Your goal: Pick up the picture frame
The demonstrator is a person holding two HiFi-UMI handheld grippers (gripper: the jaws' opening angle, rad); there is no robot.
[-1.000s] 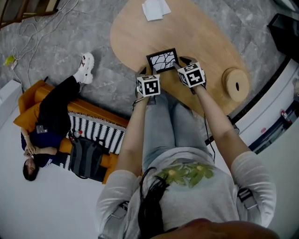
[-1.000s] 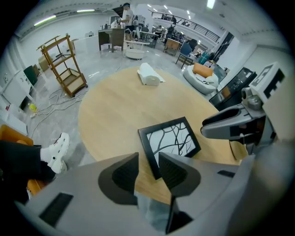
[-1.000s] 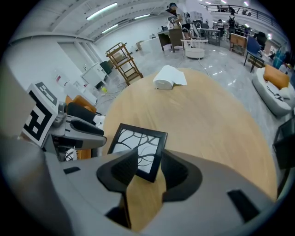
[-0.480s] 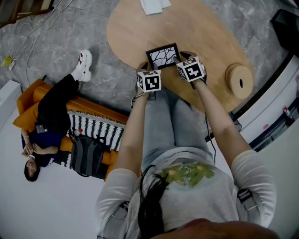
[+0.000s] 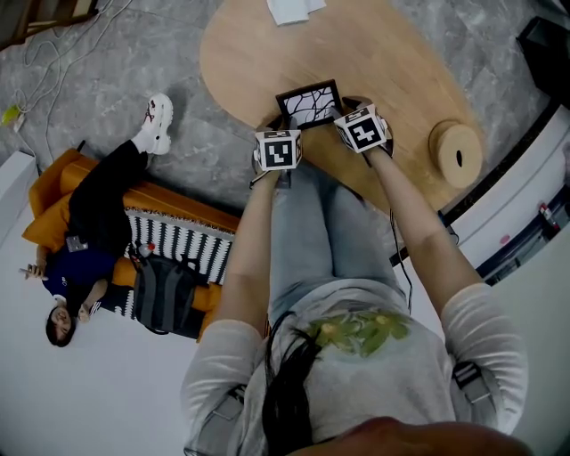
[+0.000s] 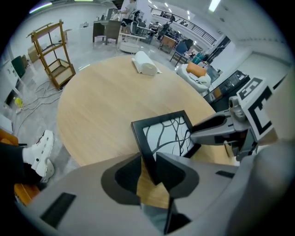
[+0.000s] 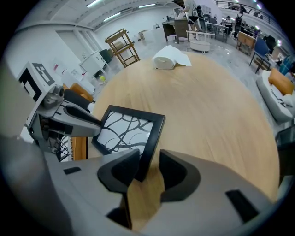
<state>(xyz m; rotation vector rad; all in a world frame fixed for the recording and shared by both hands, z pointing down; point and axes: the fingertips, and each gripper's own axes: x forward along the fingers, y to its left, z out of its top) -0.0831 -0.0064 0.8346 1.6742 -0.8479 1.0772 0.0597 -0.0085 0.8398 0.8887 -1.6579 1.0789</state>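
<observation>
The picture frame (image 5: 309, 102), black with a white branch print, lies flat near the front edge of the round wooden table (image 5: 383, 53). My left gripper (image 5: 283, 126) points steeply down at its left side. In the left gripper view the frame's (image 6: 168, 136) black left edge sits pinched between the jaws of that gripper (image 6: 148, 168), which have just been closing. My right gripper (image 5: 344, 118) stands at the frame's right side. Its jaws (image 7: 148, 166) have also just been closing and straddle the frame's (image 7: 124, 131) right edge, with a sliver of wood showing beside it.
A white folded cloth (image 5: 289, 9) lies at the table's far side, and a round wooden disc with a hole (image 5: 455, 156) at its right. A person lies on an orange sofa (image 5: 53, 205) at the left, next to a dark backpack (image 5: 165, 298). Cables run over the grey floor.
Both grippers have come down closer around the frame's two sides. The left jaws have narrowed onto its edge. The frame itself has not moved.
</observation>
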